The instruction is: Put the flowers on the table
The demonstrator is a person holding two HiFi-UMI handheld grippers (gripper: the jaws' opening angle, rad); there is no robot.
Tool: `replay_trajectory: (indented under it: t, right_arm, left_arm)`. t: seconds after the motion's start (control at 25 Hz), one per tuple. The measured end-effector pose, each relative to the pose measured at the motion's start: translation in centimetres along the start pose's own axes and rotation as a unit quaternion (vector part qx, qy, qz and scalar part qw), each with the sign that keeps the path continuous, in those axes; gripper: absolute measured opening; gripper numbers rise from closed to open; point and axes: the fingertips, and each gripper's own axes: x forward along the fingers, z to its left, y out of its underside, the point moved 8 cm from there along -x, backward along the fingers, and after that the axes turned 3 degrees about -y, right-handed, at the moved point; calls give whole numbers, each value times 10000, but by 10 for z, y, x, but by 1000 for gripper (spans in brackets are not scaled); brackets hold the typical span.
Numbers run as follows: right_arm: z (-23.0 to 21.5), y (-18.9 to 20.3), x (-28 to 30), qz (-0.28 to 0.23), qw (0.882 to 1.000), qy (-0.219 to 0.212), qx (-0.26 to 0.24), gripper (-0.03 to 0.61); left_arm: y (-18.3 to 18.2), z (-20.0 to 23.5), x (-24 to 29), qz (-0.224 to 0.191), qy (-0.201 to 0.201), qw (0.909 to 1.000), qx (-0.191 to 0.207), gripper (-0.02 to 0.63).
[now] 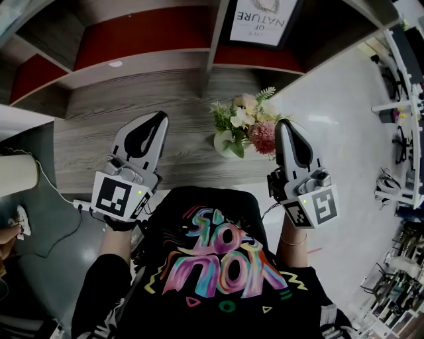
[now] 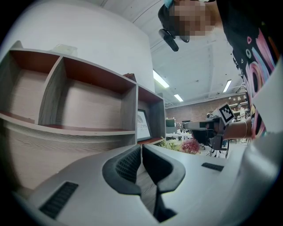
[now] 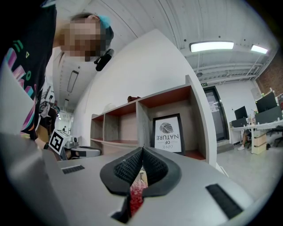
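In the head view the flowers (image 1: pixel 246 119) – cream, green and one pink bloom (image 1: pixel 264 138) – stood in a small white vase (image 1: pixel 224 143) on the grey wood-grain table (image 1: pixel 99 112), at about one o'clock from the frame's centre. The left gripper (image 1: pixel 161 116) lay at nine o'clock, its nose pointing toward eleven over the tabletop, well apart from the vase. Its own view showed both dark ribbed pads meeting at the tip with nothing caught between them, only wood grain visible through the gap behind. The right gripper (image 1: pixel 285 122) lay at three o'clock, its nose just beside the pink bloom on the bloom's three-o'clock side; whether it touched the petals could not be told. In the right gripper view its jaws were pressed fully together at the tip and gripped nothing – pink petals showed only through the opening behind the closed pads. Beyond the table, at twelve o'clock, ran open shelving (image 1: pixel 132 33) with red-brown backs, and a framed print (image 1: pixel 258 20) stood in one bay at one o'clock. A pale floor (image 1: pixel 338 112) spread from two to four o'clock. The person's black shirt (image 1: pixel 218 265) with its bright lettering filled six o'clock.
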Motion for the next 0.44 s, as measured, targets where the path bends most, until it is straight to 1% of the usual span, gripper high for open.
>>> replay_trajectory:
  t: [0.44]
  right_arm:
    - [-1, 2, -1, 32, 10000, -22, -13, 14]
  left_arm:
    - [3, -4, 2, 21, 48, 10000, -2, 31]
